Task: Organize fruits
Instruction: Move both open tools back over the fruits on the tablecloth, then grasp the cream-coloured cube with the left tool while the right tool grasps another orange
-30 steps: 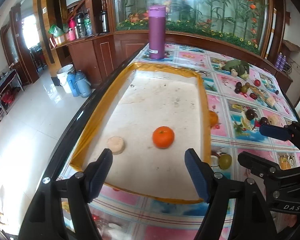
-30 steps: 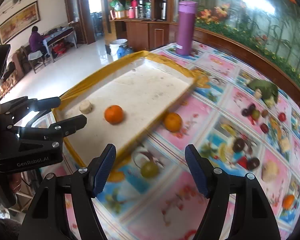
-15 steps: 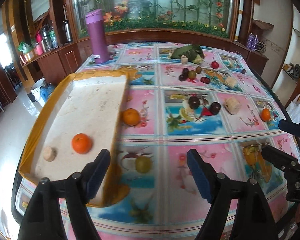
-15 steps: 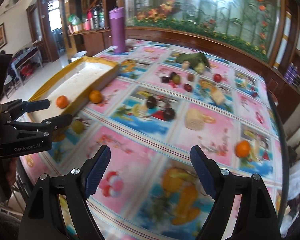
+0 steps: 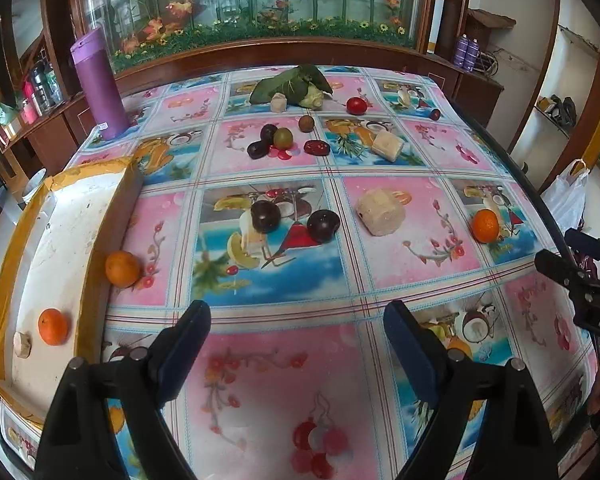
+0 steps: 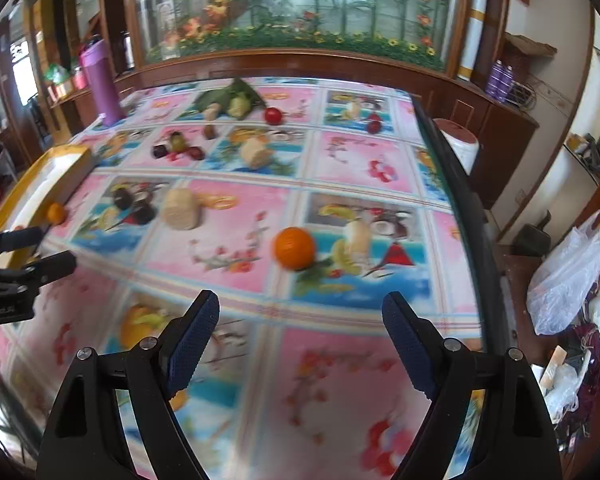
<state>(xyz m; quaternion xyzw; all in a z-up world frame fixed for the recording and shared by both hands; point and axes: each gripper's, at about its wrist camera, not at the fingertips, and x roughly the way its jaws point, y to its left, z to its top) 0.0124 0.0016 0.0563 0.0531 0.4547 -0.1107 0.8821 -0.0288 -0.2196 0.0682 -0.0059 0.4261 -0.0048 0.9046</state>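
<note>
Orange mandarins sit apart: one (image 5: 53, 326) inside the yellow-rimmed tray (image 5: 4, 240), another (image 6: 294, 248) on the tablecloth ahead of the right gripper (image 6: 300, 340), while both it and the left gripper (image 5: 298, 344) hang spread wide, holding nothing

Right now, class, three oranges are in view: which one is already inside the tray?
The orange lying in the yellow-rimmed tray, beside a pale chunk. Another orange sits just outside the tray wall; the third orange lies far right on the tablecloth.

Pink-and-blue fruit-print tablecloth (image 5: 400, 264); purple flask (image 5: 98, 84); yellow-rimmed white tray (image 5: 4, 240).
</note>
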